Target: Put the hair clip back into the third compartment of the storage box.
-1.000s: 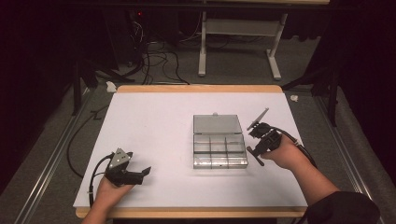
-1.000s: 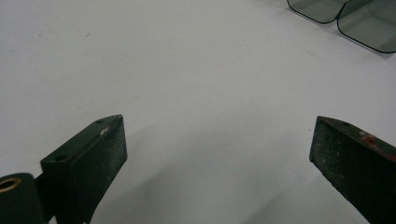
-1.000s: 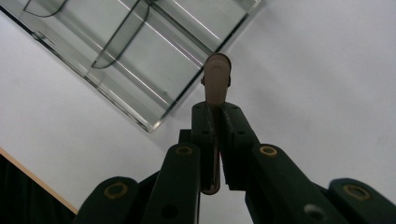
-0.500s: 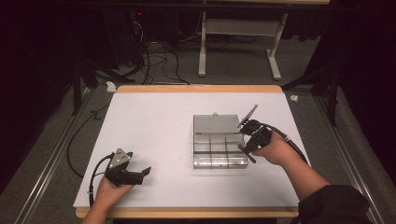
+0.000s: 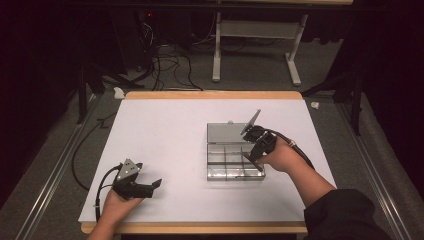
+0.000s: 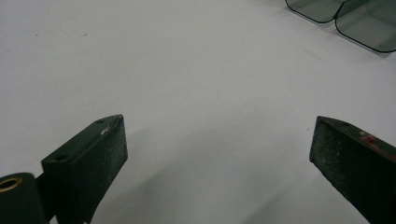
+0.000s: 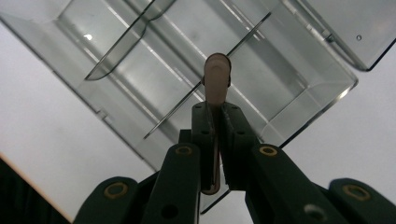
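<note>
Your right claw was clamped on a small, stiff, light, pale-pink flat stick held edge-on just over the clear plastic divided box, while your left claw sat apart.

Clear box, white table

Your compartment box sits on the table right of centre, nearer the front edge than the back, lid open toward the back edge. Your right gripper is over the box's right side, holding a small flat piece above its compartments. Your left gripper rests near the front-left corner, well apart from the box.
</note>
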